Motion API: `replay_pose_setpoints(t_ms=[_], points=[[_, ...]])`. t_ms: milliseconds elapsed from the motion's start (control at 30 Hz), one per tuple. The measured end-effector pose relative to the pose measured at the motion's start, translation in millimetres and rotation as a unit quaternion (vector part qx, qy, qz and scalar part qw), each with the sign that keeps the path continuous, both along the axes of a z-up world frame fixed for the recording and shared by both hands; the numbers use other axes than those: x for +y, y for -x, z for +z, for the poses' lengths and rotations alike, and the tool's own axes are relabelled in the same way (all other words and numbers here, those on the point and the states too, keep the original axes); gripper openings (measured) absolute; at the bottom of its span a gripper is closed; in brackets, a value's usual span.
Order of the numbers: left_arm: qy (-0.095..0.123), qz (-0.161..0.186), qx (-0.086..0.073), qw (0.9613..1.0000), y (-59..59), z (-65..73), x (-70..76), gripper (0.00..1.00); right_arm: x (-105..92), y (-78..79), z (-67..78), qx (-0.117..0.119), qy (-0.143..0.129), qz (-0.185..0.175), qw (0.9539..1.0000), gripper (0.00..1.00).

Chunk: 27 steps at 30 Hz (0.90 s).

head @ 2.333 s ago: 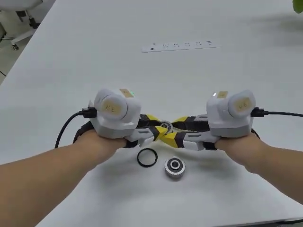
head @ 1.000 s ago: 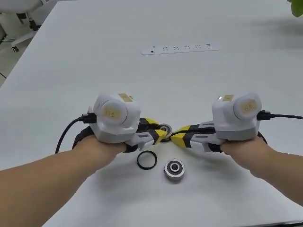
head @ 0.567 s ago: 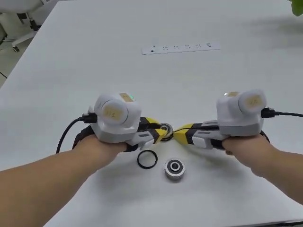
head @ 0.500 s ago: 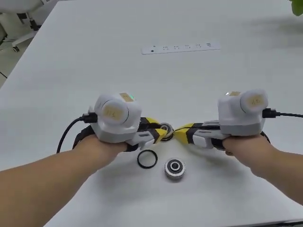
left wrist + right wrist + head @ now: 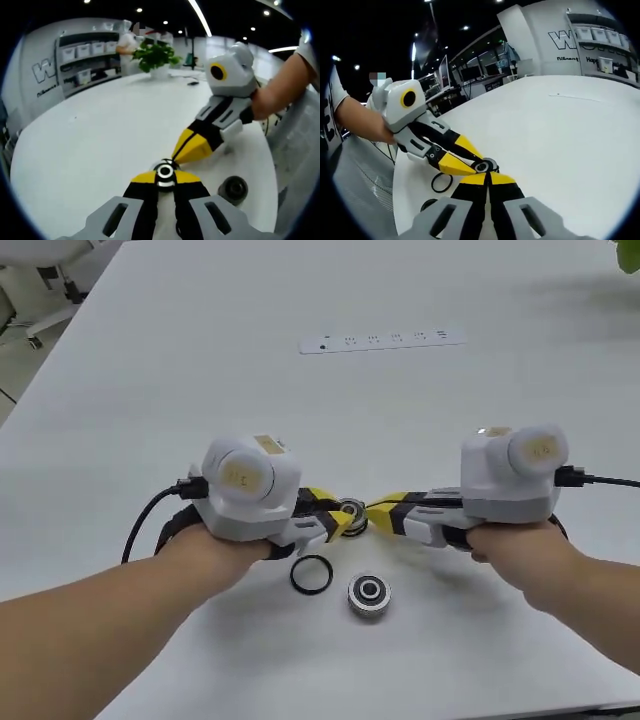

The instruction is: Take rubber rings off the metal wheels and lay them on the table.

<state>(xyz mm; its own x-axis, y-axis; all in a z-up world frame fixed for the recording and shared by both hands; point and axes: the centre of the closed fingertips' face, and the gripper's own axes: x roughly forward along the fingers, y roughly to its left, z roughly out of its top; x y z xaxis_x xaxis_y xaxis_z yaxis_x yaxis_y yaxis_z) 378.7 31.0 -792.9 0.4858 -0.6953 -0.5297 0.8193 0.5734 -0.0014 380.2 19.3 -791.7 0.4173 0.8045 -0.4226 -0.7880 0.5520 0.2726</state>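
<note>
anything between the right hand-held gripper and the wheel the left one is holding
Nothing visible. The right hand-held gripper, tips shut, points straight at the small silver metal wheel clamped in the left hand-held gripper. The loose black rubber ring and second metal wheel lie lower in the head view, off that line.

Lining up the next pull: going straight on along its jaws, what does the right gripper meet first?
The metal wheel clamped by the left gripper, directly ahead of the right gripper; whether its tips touch the wheel is unclear.
</note>
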Motion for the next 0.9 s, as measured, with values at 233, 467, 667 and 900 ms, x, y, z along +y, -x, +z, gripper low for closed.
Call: replay_pose_setpoints(t_ms=[233,467,667,900], points=[[-0.002,-0.002,-0.001,1.0000,0.1,-0.1,0.3,0.11,3.6,3.7,1.6,-0.012,0.007,0.016,0.9998,0.00],[-0.002,-0.005,0.000,1.0000,0.6,-0.3,0.0,0.11,3.1,5.2,1.7,-0.006,-0.001,0.016,0.9999,0.00],[-0.004,-0.008,-0.002,1.0000,0.9,-0.4,0.0,0.11,2.8,6.8,2.2,0.008,-0.017,0.010,0.9998,0.00],[-0.004,-0.009,-0.001,0.9999,1.4,-0.2,-0.2,0.11,6.4,10.5,4.8,0.012,-0.023,0.015,0.9995,0.00]])
